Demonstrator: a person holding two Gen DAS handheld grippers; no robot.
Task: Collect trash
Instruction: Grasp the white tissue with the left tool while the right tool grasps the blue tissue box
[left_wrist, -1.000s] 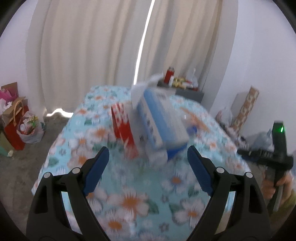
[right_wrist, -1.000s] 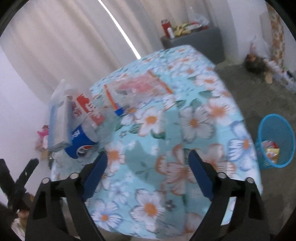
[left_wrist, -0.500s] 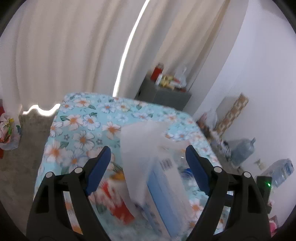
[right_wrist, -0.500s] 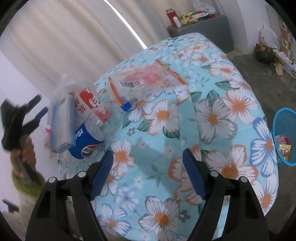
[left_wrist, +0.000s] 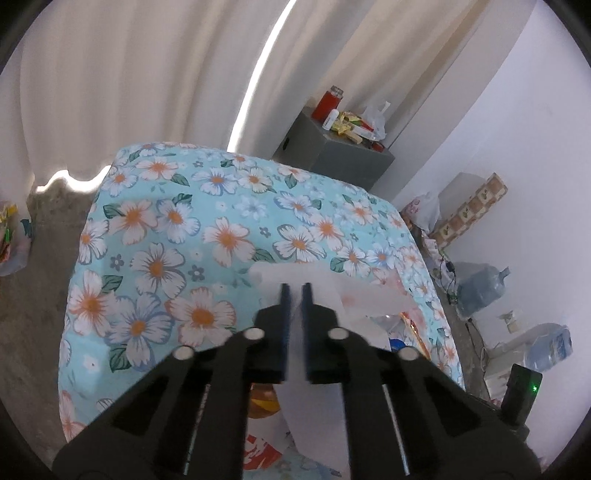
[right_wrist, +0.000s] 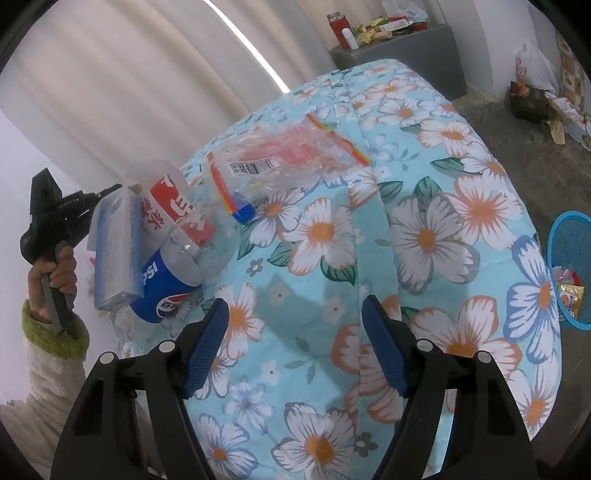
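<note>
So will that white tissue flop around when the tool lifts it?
Probably. The white tissue looks thin and already bends and drapes around the left tool pinching it. It likely weighs almost nothing, and could tear if yanked.

In front of my right gripper (right_wrist: 295, 347) the floral tablecloth (right_wrist: 424, 229) is bare. At the left edge, the Pepsi bottle (right_wrist: 173, 280), tissue box (right_wrist: 114, 251) and plastic bag (right_wrist: 291, 155) block the way.

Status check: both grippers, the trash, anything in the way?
Left gripper shut on white tissue sheet sticking from blue-and-white tissue box. Right gripper closing, nothing between jaws. Crushed Pepsi bottle, clear plastic bag uncollected. Blue mesh bin unobstructed.
</note>
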